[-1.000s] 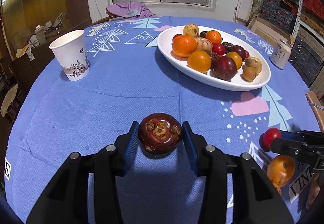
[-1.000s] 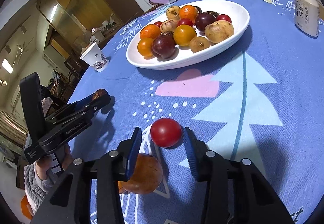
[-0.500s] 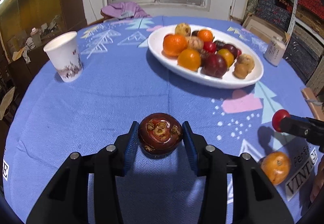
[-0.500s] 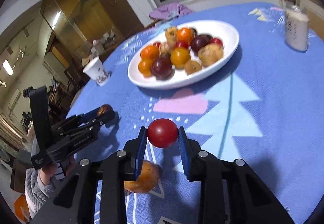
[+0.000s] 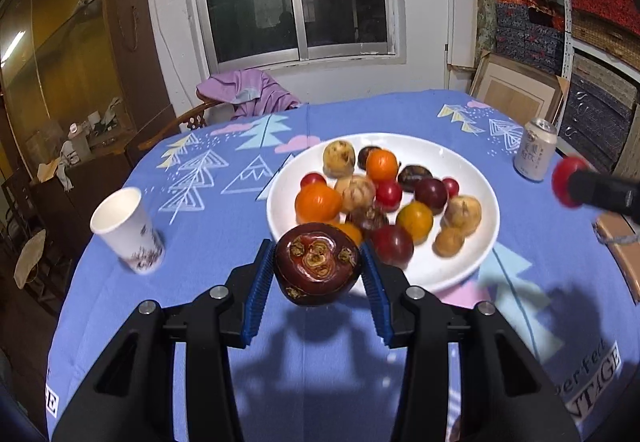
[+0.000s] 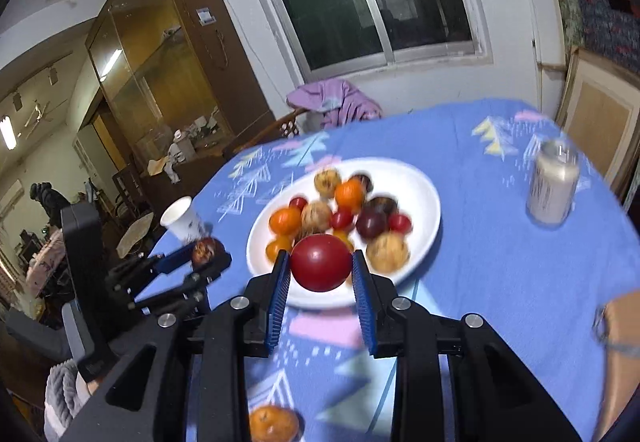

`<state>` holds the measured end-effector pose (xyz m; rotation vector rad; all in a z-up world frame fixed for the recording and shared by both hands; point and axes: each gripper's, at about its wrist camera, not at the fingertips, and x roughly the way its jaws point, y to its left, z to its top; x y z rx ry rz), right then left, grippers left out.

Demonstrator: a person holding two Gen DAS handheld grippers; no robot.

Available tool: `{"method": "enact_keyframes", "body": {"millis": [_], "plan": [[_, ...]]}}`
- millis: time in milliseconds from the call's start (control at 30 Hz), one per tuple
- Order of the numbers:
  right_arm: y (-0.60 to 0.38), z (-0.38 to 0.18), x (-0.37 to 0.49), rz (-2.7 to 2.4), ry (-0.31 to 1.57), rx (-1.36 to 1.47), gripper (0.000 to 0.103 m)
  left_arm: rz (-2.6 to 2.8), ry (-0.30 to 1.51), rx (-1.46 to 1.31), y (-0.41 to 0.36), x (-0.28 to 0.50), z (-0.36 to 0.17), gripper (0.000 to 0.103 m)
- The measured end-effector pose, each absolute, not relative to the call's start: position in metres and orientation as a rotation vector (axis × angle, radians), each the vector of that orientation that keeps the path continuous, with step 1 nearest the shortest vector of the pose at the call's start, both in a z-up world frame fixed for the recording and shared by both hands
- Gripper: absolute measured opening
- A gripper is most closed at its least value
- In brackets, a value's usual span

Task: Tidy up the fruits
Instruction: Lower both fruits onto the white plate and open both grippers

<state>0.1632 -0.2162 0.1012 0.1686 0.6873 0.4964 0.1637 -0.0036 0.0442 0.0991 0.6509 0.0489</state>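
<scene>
My left gripper (image 5: 318, 268) is shut on a dark maroon mangosteen (image 5: 317, 264) and holds it in the air, just short of the white oval plate (image 5: 476, 170) heaped with several oranges, plums and brown fruits. My right gripper (image 6: 320, 269) is shut on a red tomato (image 6: 320, 262), also held above the table before the plate (image 6: 420, 186). The left gripper with the mangosteen (image 6: 204, 251) shows at the left of the right wrist view. The tomato (image 5: 566, 182) shows at the right edge of the left wrist view. An orange fruit (image 6: 273, 422) lies on the cloth below my right gripper.
A paper cup (image 5: 127, 230) stands left of the plate. A drink can (image 5: 535, 150) stands right of it. The round table has a blue patterned cloth (image 5: 200, 210). A chair with purple clothes (image 5: 248, 94) is behind it.
Both grippers have lifted their fruit off the cloth and moved towards the plate, which now looks nearer. The orange fruit stays on the cloth.
</scene>
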Motion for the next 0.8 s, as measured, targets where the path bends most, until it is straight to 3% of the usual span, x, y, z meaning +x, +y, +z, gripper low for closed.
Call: {"method": "enact_keyframes", "body": {"millis": [167, 667, 800], "plan": [[-0.202, 0.112, 0.211, 0.481, 0.692, 0.159, 0.032, 0.047, 0.67, 0.079, -0.004, 0.206, 0.044, 0.043], [-0.161, 0.039, 0.288, 0.433, 0.855, 0.102, 0.032, 0.047, 0.745, 0.045, -0.003, 0.285, 0.004, 0.043], [-0.159, 0.031, 0.293, 0.437, 0.879, 0.114, 0.038, 0.041, 0.756, 0.05, -0.008, 0.286, -0.001, 0.065]]}}
